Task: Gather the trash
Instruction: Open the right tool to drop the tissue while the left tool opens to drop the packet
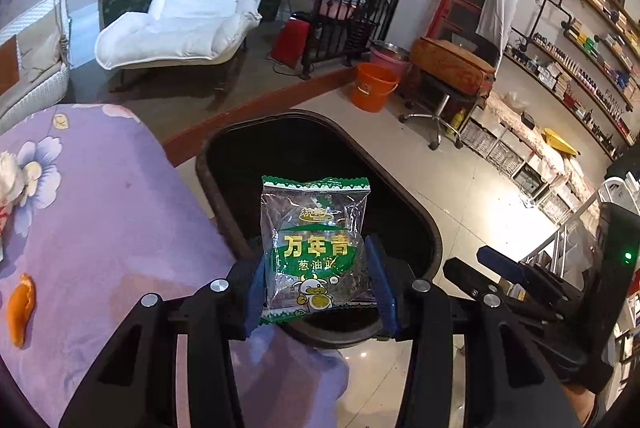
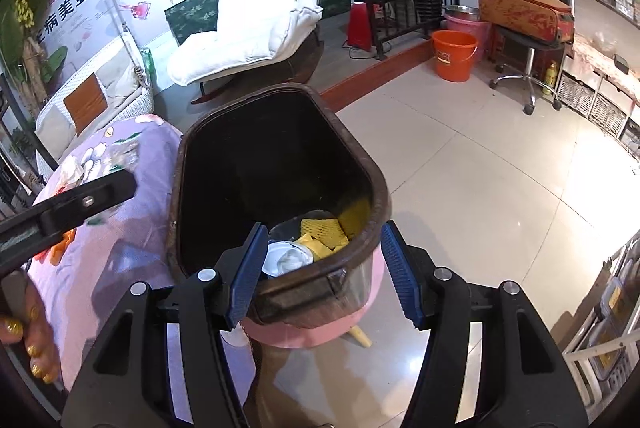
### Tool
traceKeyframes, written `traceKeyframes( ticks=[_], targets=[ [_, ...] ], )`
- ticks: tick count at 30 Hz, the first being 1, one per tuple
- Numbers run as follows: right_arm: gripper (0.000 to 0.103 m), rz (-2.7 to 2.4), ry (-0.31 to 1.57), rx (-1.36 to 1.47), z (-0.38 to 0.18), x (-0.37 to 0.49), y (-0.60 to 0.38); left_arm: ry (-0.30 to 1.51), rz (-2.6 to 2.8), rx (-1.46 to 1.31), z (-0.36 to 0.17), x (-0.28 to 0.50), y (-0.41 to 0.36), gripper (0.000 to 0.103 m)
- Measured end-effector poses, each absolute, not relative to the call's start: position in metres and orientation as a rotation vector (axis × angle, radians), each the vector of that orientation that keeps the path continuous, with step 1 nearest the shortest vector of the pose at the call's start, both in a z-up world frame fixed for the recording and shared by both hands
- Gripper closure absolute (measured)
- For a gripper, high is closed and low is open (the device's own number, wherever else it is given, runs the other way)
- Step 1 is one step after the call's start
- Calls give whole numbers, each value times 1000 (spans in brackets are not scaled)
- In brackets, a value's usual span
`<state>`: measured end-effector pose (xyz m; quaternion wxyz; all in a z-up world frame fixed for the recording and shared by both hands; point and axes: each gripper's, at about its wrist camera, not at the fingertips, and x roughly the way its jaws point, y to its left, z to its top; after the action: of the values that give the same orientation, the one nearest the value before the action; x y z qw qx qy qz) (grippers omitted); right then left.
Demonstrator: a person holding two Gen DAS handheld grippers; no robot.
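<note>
the left gripper's pads [image 1: 256, 292] are covering both side edges of the snack packet [image 1: 316, 248], which is hiding part of the bin's [image 1: 224, 195] dark interior; the picture's edge is cutting off the orange peel's [image 1: 22, 308] surroundings.

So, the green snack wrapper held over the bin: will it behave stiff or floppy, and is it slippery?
The snack wrapper looks like thin, crinkled clear film, so it is probably light and floppy. It stands up only because the left hand-held gripper pinches its sides. Its glossy surface suggests it may slip. Once released above the bin, it would likely flutter down rather than drop straight.
</note>
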<state>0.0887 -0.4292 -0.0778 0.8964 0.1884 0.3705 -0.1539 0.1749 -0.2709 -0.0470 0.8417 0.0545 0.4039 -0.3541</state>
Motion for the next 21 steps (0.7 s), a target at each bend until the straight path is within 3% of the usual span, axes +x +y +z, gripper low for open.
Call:
traceKeyframes(
  ticks=[10, 15, 18, 21],
  targets=[
    [35, -368, 764, 411, -79, 72, -443, 897, -784, 199, -60, 183, -310, 57],
    [33, -387, 771, 424, -81, 68, -449, 891, -783, 265, -63, 184, -330, 34],
    [30, -398, 775, 433, -84, 66, -453, 883, -784, 260, -64, 185, -331, 25],
    [30, -410, 782, 440, -87, 65, -455, 887, -792, 256, -65, 186, -332, 23]
  ],
)
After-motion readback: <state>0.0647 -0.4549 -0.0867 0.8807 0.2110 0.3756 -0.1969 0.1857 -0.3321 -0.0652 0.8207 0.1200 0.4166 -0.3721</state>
